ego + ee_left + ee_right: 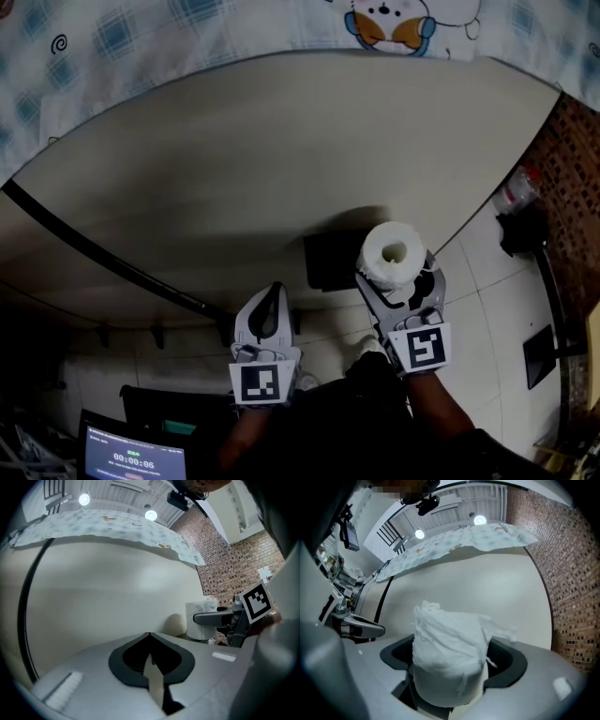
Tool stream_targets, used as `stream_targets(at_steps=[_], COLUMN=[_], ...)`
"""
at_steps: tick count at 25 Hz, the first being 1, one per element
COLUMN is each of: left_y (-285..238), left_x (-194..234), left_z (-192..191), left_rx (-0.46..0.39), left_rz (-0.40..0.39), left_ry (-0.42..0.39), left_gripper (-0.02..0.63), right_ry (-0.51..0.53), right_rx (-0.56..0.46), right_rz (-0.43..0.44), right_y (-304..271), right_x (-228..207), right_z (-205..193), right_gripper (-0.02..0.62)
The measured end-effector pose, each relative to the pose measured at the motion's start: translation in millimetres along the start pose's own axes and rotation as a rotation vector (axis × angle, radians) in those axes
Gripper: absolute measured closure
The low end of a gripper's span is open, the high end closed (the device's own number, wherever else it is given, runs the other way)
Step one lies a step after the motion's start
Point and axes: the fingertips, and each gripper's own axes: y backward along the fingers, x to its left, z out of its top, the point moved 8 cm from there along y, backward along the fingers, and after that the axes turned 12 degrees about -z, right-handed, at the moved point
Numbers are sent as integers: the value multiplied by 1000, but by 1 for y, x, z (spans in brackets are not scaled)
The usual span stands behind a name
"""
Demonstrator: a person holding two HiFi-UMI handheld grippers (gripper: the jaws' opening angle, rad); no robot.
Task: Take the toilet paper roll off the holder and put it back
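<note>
The white toilet paper roll is clear of the wall, with my right gripper shut on it. In the right gripper view the ragged roll fills the space between the jaws of the right gripper. The black holder is mounted on the cream wall just left of the roll. My left gripper hovers lower left of the holder, shut, with nothing in it. Its tips meet in the left gripper view. There the roll and the right gripper show at the right.
A black pipe runs diagonally across the cream wall. A patterned cloth hangs along the top. A brick wall and a black stand are at the right. A lit screen sits at the lower left.
</note>
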Motion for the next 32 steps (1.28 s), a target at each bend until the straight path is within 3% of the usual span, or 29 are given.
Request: stream_targets(at_steps=[20, 27, 32], left_y=[5, -8, -15], left_x=[-41, -46, -46], left_z=[-51, -59, -77], left_rx=[123, 140, 222], left_rz=[-81, -117, -133], left_ry=[-16, -13, -22], left_gripper=[591, 522, 511], right_ry=[-16, -39, -39], right_rx=[-22, -22, -39], right_rz=[-35, -60, -76], right_y=[50, 47, 45], right_x=[-17, -25, -29], right_z=[4, 4, 6], right_gripper=[147, 147, 147])
